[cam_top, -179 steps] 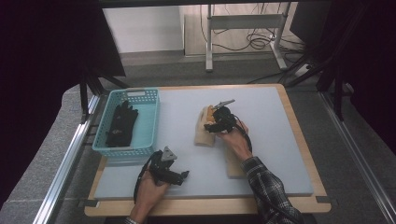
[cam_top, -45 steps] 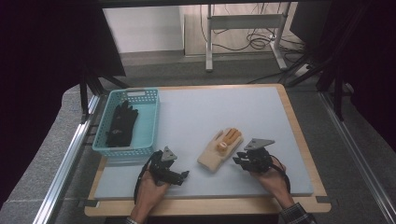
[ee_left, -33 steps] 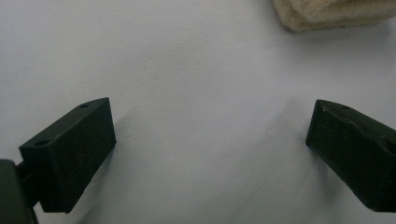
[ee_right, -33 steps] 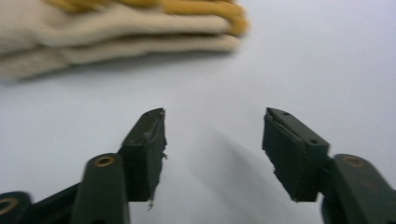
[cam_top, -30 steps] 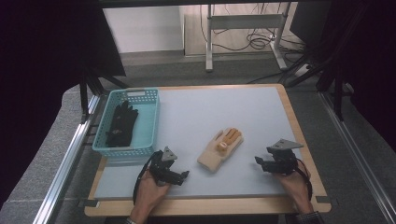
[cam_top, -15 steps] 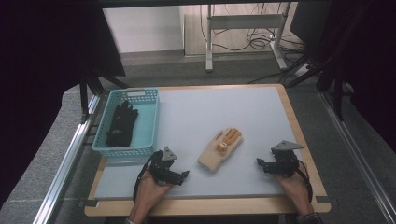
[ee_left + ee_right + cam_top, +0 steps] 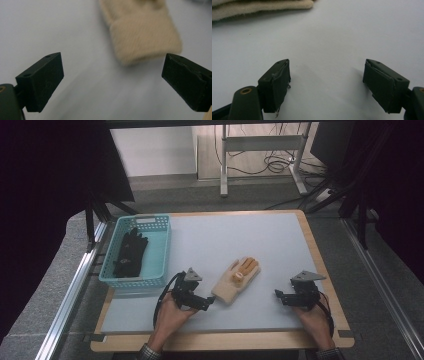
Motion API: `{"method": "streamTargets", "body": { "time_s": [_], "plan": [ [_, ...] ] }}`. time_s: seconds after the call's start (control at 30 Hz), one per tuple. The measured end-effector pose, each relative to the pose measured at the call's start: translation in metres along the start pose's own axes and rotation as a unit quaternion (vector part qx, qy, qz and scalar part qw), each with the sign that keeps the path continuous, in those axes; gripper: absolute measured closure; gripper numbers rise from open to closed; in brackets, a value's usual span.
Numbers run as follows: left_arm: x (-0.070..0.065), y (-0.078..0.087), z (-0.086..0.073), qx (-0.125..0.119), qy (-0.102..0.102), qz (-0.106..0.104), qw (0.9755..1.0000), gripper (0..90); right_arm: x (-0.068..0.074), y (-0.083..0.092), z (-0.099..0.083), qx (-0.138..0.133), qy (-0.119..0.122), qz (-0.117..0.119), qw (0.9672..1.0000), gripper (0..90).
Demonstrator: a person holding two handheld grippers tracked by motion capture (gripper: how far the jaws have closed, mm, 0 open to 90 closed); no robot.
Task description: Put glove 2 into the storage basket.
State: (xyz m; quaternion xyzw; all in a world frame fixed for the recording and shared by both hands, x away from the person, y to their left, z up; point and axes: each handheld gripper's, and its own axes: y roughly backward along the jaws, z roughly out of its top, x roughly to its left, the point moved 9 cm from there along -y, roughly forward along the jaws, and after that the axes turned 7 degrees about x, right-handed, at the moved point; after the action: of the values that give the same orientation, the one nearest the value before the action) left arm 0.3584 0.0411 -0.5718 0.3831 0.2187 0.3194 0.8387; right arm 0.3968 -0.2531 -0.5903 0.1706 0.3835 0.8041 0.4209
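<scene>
High view: we see the cream glove [image 7: 235, 281] lying flat on the pale surface [image 7: 220, 240], its orange-tipped fingers pointing toward one o'clock and its cuff toward seven o'clock. The left hand-held gripper [image 7: 209, 302] sits at seven o'clock of the glove, its tips just beside the cuff. The right hand-held gripper [image 7: 278, 295] rests at three o'clock of the glove, well apart from it. At ten o'clock stands a teal basket [image 7: 161, 251] holding a black glove [image 7: 130, 252]; neither gripper view includes these.

Left gripper view: we see what the high view cannot resolve, namely that the left hand-held gripper [image 7: 112, 75] is spread wide with bare surface between its jaws. The ribbed cuff of the cream glove [image 7: 145, 37] lies ahead at twelve to one o'clock, clear of both jaws; the picture is slightly blurred.

Right gripper view: the right hand-held gripper [image 7: 325, 77] is likewise spread, its jaws having just been opening, with nothing between them. An edge of the cream glove [image 7: 262, 7] appears at eleven o'clock, far from the jaws.
</scene>
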Motion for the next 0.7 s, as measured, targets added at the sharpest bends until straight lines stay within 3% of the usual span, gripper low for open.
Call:
{"method": "streamTargets", "body": {
  "time_s": [0.2, 0.33, 0.7],
  "plan": [
    [-0.009, -0.019, 0.034, 0.007, 0.005, -0.014, 0.9999, 3.2, 0.0, 0.0, 0.0, 0.0, 0.001, -0.001, 1.0, 21.3],
    [-0.014, -0.037, 0.052, 0.015, 0.0, -0.004, 0.9999, 2.5, 0.0, 0.0, 0.0, 0.0, 0.001, 0.0, 1.0, 21.3],
    [-0.026, -0.082, 0.075, 0.048, -0.008, 0.013, 0.9987, 1.2, 0.0, 0.0, 0.0, 0.0, 0.001, 0.0, 1.0, 21.3]
  ]
}}
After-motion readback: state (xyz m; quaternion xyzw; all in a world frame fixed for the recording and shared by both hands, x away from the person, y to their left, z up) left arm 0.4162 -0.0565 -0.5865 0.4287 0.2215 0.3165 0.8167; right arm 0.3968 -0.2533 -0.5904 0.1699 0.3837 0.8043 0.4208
